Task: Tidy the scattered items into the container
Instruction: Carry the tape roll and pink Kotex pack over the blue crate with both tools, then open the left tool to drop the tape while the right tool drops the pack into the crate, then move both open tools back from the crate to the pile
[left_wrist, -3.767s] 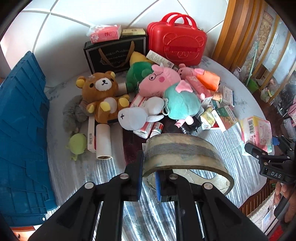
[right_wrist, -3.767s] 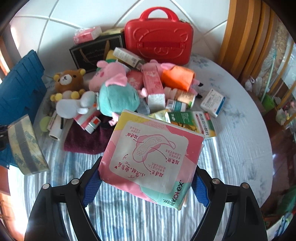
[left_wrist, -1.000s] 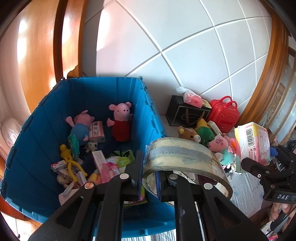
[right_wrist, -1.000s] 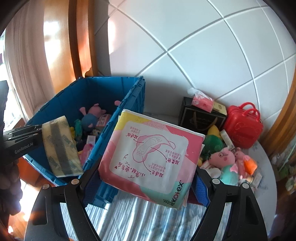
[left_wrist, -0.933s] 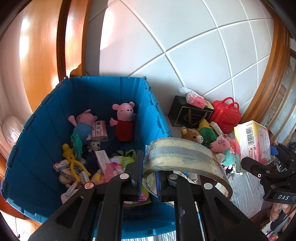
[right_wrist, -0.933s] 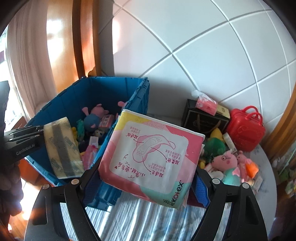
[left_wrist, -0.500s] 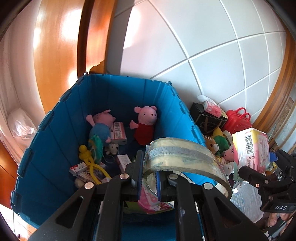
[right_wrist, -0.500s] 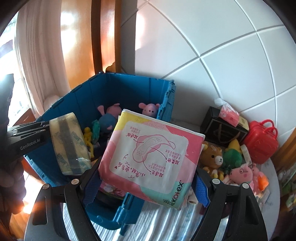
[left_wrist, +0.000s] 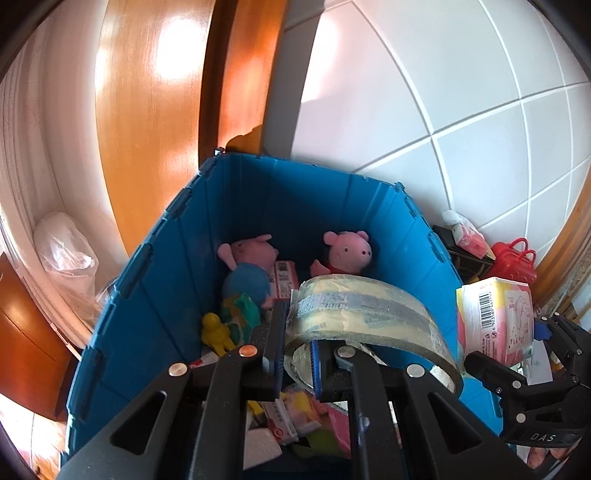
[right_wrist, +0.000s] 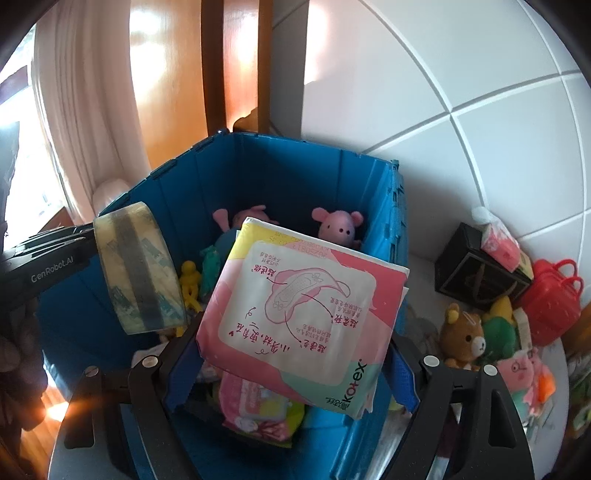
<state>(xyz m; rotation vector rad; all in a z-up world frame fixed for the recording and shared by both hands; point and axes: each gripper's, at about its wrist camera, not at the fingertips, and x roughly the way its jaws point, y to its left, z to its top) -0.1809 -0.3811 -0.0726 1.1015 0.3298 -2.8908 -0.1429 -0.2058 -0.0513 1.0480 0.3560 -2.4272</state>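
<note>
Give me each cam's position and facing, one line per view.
Left wrist: sits on the left tongs, looks down into the blue crate; its own fingers pinch a tape roll; right tongs show at the right edge.
Right wrist: sits on the right tongs, looks down over the crate's right side; its fingers grip a pad pack; left tongs and a hand show at left.
Shared: crate, tape roll, pad pack, pink pig plush.

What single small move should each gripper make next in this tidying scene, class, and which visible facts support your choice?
Probably open both and let go. The left gripper is pinching the tape roll and the right gripper clamps the pink pad pack, both already held above the open blue crate, which has toys and packets in it. Dropping from here should land both inside.
</note>
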